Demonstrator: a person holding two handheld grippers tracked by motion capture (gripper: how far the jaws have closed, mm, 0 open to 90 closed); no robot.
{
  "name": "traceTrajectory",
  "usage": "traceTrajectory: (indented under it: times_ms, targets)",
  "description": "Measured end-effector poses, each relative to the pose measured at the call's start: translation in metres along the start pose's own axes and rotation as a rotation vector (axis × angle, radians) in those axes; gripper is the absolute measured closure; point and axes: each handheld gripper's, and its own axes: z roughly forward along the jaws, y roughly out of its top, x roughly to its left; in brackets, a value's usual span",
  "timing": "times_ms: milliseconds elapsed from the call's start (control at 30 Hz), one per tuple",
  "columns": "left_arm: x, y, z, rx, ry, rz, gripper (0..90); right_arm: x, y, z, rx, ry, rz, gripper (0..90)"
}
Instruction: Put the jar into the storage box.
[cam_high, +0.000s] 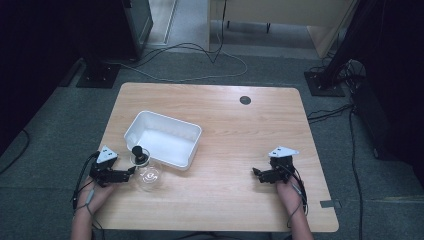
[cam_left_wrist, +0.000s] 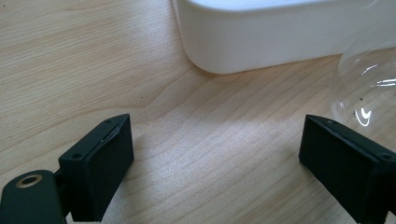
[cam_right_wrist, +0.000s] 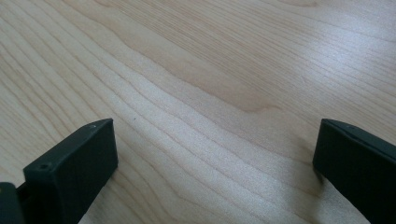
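Clear glass, round-bodied and topped by a black stopper: that is the one flask (cam_high: 146, 172) we see, standing on the wooden table (cam_high: 240, 130) just beside the single white tub (cam_high: 163, 137), at its near corner. We hold two claws. Our left gripper (cam_high: 131, 171) has its jaws spread wide, close beside the flask; our right gripper (cam_high: 256, 173), well apart, gapes over bare wood.

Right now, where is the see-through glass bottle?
In the high view the glass flask stands on the table's left side, just ahead of the open left tool and beside the white tub.
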Motion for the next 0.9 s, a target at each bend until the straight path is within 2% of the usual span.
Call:
traceTrajectory:
  times_ms: [667, 733, 900]
  targets:
    - [-0.0014, 0.0008, 0.0008, -0.002, 0.013, -0.014, 10.1, 0.0000, 0.0000, 0.0000, 0.000, 0.000, 0.000, 0.0]
    - [-0.0016, 0.0003, 0.0001, -0.011, 0.014, -0.014, 13.4, 0.0000, 0.0000, 0.0000, 0.000, 0.000, 0.000, 0.0]
    - [-0.0016, 0.0004, 0.0001, -0.010, 0.014, -0.014, 13.9, 0.0000, 0.0000, 0.0000, 0.000, 0.000, 0.000, 0.0]
